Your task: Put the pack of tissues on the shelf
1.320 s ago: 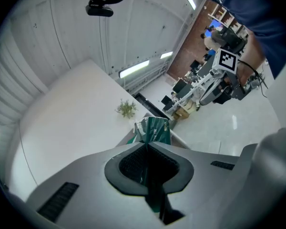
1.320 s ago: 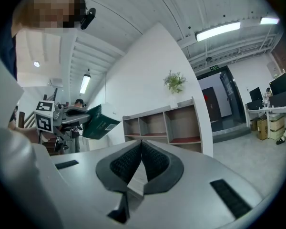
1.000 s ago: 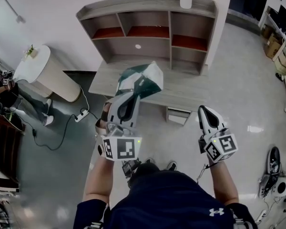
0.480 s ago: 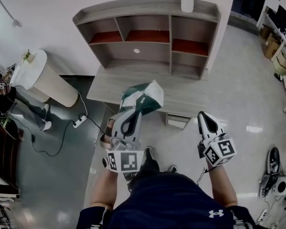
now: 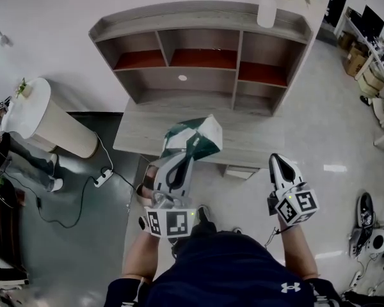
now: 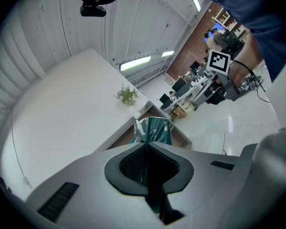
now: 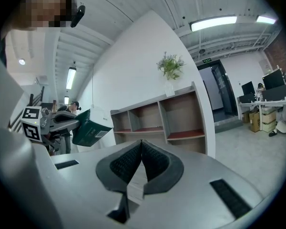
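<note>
Open office-type workspace: desks with monitors (image 7: 275, 90), cardboard boxes (image 7: 255, 120) below, glossy pale floor (image 5: 320, 126), ceiling strip lights (image 7: 220, 23), wooden shelf unit (image 5: 201, 56) with potted plant (image 5: 269, 8), power strip (image 5: 104, 176) on floor.

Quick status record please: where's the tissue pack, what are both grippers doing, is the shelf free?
tissue pack: held in the air by the desk, short of the shelf, not yet placed
left gripper: shut on the tissue pack
right gripper: shut, empty
shelf: compartments in view look empty; plant on top
</note>
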The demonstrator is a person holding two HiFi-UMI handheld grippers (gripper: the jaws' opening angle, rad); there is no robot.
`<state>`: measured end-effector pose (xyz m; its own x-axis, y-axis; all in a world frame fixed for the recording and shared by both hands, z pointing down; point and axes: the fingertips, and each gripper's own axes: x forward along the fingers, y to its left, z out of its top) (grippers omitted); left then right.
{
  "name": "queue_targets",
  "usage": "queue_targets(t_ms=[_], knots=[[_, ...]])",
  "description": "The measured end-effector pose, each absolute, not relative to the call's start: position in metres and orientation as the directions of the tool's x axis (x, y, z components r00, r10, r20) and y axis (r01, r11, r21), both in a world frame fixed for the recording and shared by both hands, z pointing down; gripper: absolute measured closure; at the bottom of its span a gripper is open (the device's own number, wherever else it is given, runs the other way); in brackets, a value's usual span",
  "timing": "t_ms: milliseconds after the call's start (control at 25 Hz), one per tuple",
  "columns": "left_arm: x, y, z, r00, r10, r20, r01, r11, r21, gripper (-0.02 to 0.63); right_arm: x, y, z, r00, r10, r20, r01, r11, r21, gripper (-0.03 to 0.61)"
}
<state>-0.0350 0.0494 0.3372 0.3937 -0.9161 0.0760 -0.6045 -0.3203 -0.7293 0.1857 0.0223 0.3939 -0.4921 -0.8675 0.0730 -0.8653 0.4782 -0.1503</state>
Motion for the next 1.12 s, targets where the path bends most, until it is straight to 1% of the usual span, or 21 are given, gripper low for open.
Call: queue_targets(t_ms=[320,560,1120], knots=[[-0.075,0.013,0.343,0.467,-0.881,0.075,-0.589,-0.373,-0.717,0.591,0.141,-0.009,0.396,-0.432,-0.896,0.098,-0.896,0.415,-0.158,0.566],[-0.096,-0.006,0.341,0.503,-0.862,0.054,-0.584,-0.386,-0.714,0.591,0.110,-0.019,0.396,-0.421,-0.900,0.115,-0.903,0.405,-0.144,0.566],[-0.097,-0.062,0.340,0.520,-0.853,0.042,-0.562,-0.379,-0.736,0.591,0.100,-0.069,0.405,-0.425,-0.898,0.117,-0.900,0.404,-0.166,0.566]])
